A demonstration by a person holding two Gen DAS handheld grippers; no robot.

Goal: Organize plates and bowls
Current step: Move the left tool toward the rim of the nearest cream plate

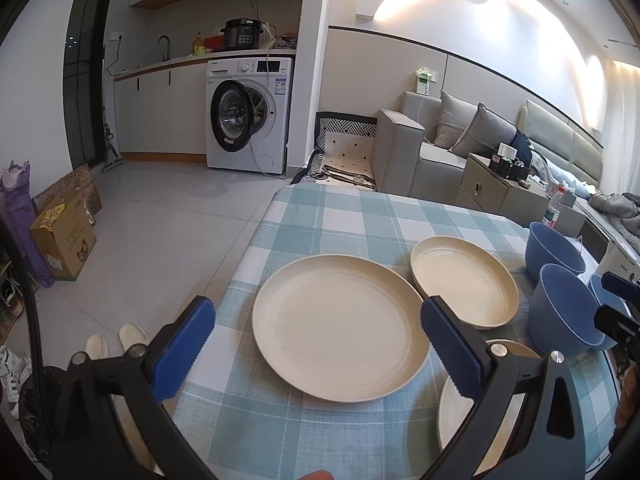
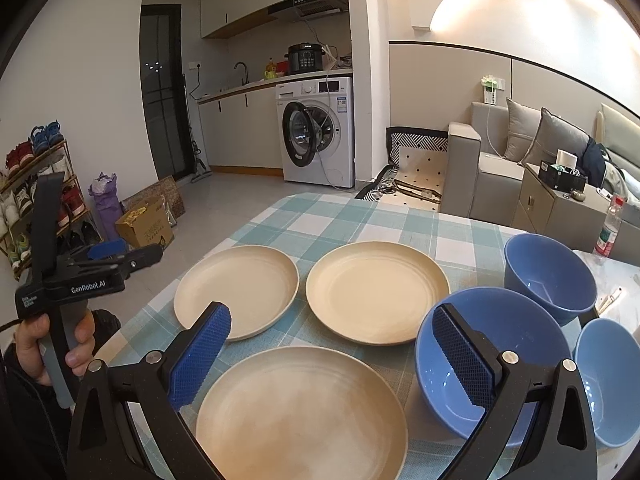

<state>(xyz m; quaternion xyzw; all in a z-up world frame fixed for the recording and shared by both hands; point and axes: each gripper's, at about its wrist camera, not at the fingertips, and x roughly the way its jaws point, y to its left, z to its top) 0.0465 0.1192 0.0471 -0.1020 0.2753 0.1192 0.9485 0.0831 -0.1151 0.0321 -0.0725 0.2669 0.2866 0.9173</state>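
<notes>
Plates [image 2: 374,292] flat and rim-up on my checked cloth [image 2: 320,216], third plate [image 1: 452,412] at 5 o'clock half hidden, perhaps overhanging, left gripper [image 1: 318,346] and right gripper [image 2: 332,354] both spread wide, empty.

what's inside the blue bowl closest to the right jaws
Nothing visible: the nearest blue bowl shows only bare, glossy blue interior. The right gripper finger covers its left-front part, so that patch can't be checked.
</notes>
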